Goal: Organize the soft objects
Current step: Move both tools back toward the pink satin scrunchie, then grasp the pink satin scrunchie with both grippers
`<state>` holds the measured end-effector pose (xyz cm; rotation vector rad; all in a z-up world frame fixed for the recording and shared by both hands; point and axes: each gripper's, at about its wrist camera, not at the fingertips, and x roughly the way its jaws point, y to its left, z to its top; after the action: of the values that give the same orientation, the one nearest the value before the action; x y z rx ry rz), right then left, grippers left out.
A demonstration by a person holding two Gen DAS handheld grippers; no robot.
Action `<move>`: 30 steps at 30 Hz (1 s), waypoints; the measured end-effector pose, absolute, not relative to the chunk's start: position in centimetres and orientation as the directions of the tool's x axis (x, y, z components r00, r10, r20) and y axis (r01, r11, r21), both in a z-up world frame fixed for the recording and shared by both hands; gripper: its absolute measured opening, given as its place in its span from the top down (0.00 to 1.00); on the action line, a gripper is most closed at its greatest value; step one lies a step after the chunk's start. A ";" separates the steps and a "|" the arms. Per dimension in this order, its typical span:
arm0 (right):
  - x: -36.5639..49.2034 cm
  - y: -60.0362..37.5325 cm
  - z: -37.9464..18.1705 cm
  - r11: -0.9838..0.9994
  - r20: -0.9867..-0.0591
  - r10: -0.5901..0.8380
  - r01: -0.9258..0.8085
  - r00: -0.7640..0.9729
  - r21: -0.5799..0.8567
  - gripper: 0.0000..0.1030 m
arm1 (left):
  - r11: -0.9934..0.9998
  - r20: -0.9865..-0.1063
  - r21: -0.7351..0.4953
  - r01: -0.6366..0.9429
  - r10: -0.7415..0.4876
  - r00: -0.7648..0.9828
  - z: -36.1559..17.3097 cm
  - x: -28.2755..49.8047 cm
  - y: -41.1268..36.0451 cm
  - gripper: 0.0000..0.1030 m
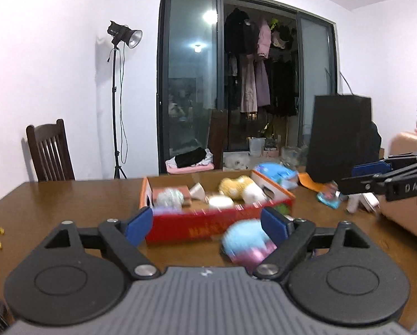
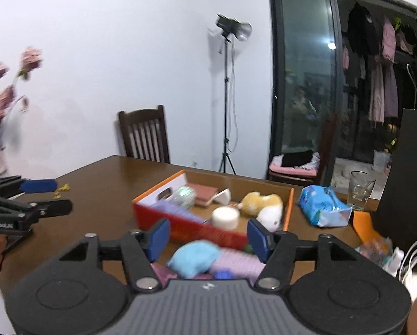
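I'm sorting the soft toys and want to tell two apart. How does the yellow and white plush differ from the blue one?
The yellow and white plush lies inside the cardboard box; the blue plush lies outside it on the table, in front of the box's red wall. The first is two-toned, the second is plain light blue and rests beside a pink-purple item. Neither is held.

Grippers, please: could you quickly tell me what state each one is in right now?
Left gripper: open, holding nothing.
Right gripper: open, holding nothing.
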<state>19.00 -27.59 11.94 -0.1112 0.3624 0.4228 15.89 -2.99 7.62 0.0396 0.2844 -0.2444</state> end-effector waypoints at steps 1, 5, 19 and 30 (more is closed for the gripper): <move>17.9 -27.3 11.1 0.910 -0.363 0.373 -0.413 0.854 -0.037 0.37 | 0.969 -0.295 0.004 0.248 -0.236 0.926 6.8 14.9 -3.6 0.16; 14.4 -27.1 7.1 0.919 -0.395 0.367 -0.393 0.842 0.016 0.37 | 0.962 -0.355 -0.025 0.272 -0.263 0.897 4.1 12.6 -4.7 0.16; 15.9 -28.0 2.7 0.924 -0.413 0.380 -0.322 0.828 0.205 0.56 | 0.954 -0.411 -0.175 0.242 -0.294 0.863 2.6 21.5 -6.4 0.39; 22.4 -26.6 1.6 0.911 -0.434 0.401 -0.302 0.807 0.280 0.62 | 0.941 -0.557 -0.187 0.282 -0.338 0.758 -2.9 24.2 -7.3 0.71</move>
<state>22.44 -26.63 1.64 0.2023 0.5077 0.3783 24.20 -7.27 -2.85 -0.0933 0.6247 -0.3385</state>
